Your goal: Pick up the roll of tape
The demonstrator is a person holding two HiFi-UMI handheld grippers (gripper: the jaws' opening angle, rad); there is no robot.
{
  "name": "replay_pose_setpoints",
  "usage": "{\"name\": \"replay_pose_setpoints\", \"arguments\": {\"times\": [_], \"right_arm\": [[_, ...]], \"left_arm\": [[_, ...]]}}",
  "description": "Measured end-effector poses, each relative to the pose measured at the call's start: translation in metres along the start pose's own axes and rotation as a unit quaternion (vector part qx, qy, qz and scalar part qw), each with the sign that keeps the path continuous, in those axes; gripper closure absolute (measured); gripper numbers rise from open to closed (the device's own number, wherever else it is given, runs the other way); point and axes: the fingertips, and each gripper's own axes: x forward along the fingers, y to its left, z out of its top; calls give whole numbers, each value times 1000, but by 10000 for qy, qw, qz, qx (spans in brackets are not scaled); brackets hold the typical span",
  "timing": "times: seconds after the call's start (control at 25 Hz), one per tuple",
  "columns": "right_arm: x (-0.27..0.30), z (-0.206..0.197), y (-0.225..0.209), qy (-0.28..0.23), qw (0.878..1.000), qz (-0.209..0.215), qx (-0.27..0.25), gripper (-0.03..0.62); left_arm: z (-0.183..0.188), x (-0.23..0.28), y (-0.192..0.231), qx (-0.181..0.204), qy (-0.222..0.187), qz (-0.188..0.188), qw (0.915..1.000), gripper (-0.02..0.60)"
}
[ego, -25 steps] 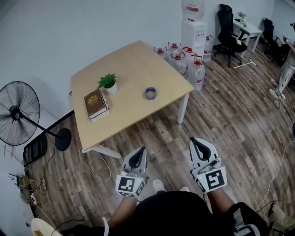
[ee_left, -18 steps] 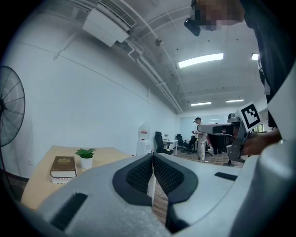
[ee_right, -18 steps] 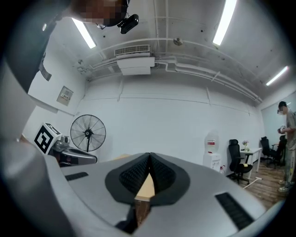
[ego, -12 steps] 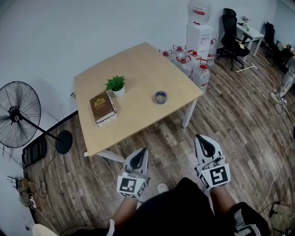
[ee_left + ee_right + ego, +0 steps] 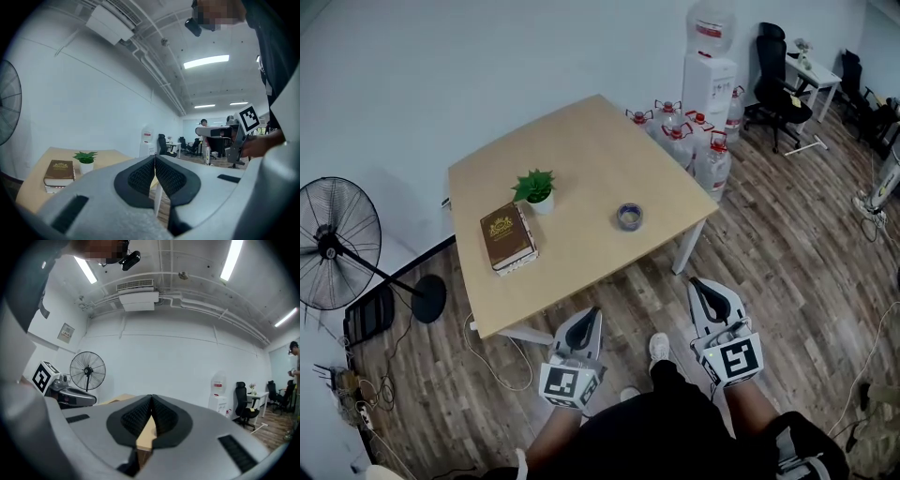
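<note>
The roll of tape [image 5: 629, 216] is a small bluish ring lying flat on the light wooden table [image 5: 581, 159], toward its right front corner. My left gripper [image 5: 592, 314] and right gripper [image 5: 697, 284] are both held over the floor in front of the table, pointing level at it and well short of the tape. Each has its jaws shut with nothing between them. In the left gripper view, the left gripper [image 5: 154, 157] shows its tips meeting; in the right gripper view, the right gripper [image 5: 151, 398] shows the same. The tape is hidden in both gripper views.
A brown book [image 5: 506, 238] and a small potted plant [image 5: 536, 187] sit on the table's left half. A standing fan [image 5: 333, 242] is at the left. Water jugs [image 5: 711, 155], a dispenser [image 5: 710, 70] and an office chair [image 5: 778, 70] stand behind the table at right. Cables [image 5: 502, 352] lie on the floor.
Both grippers, and I with them, have come closer to the table; it now sits larger and nearer in the head view. Jaws stayed shut.
</note>
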Motion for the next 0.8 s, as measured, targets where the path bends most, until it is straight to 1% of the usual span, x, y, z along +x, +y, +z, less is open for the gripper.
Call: {"name": "replay_pose_setpoints", "arguments": {"times": [0.12,0.36,0.72,0.8], "right_arm": [[20,1,-17,18,9999,96,-80,600],[65,-5,-55,68,9997,238,-8,600],[116,-19,-104,180,9978,610,-171,600],[125,-24,-114,186,9976,656,-75,600]], "left_arm": [[2,23,11,-40,25,75,10000,574],[7,71,33,-52,71,235,9997,574],[14,141,46,-34,99,389,9992,575],[16,152,49,-22,112,454,9989,574]]}}
